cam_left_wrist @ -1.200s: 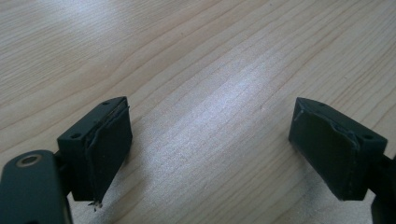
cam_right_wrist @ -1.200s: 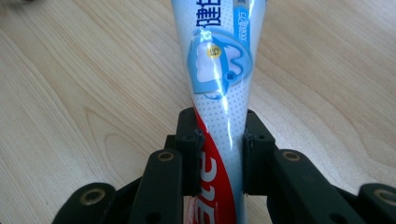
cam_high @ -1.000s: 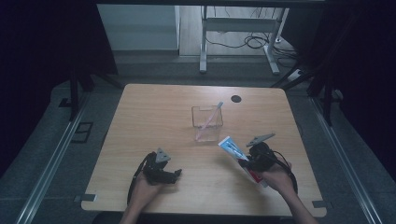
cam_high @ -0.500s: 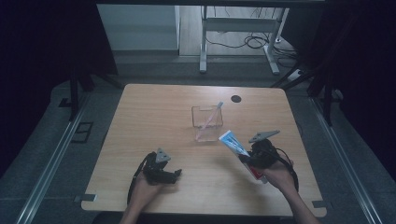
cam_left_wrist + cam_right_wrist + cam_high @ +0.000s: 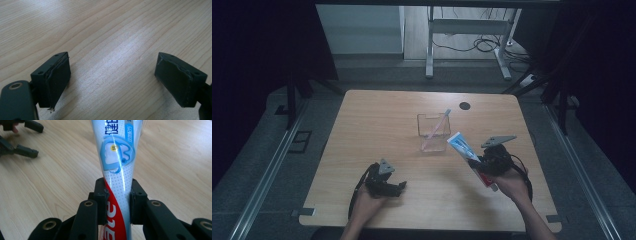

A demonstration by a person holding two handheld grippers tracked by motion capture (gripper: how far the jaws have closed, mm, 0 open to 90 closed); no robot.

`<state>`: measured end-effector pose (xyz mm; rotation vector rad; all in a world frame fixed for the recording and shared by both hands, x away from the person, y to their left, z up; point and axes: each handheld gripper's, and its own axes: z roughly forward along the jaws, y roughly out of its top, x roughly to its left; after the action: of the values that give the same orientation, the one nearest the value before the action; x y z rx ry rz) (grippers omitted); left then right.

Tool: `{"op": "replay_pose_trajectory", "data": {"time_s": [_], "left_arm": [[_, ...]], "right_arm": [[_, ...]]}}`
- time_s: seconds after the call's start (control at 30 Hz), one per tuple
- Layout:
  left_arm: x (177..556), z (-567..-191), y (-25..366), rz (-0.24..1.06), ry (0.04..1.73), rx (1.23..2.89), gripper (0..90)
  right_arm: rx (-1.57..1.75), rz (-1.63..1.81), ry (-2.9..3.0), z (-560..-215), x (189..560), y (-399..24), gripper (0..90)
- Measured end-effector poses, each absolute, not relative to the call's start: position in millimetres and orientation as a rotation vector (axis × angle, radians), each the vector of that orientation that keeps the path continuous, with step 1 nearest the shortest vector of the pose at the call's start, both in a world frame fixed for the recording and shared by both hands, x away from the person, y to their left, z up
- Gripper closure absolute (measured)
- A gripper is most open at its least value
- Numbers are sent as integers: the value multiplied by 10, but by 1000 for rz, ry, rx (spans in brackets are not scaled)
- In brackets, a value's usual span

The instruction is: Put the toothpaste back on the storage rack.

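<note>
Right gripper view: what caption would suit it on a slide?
Right gripper clamps a toothpaste tube above the wooden table.

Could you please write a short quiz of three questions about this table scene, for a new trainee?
1. True or false: the right hand-held gripper is shut on the toothpaste tube.
2. What stands inside the clear container?
A. a spoon
B. a toothbrush
C. a marker
3. Fill in the missing word: the jaws of the left hand-held gripper stand ____ above the bare wooden table.

Key:
1. True; both pads press on the tube.
2. B; the toothbrush leans in the container.
3. open; nothing is between them.
</note>
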<state>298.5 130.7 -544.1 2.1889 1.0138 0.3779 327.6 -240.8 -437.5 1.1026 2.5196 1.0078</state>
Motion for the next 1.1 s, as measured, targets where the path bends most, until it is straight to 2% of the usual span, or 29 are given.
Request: {"op": "replay_pose_trajectory", "data": {"time_s": [1.1], "left_arm": [[2985,-5437,1310,378,1013,2195,134]], "right_arm": [[1062,1160,2388,-4095,3535,-2255,723]]}}
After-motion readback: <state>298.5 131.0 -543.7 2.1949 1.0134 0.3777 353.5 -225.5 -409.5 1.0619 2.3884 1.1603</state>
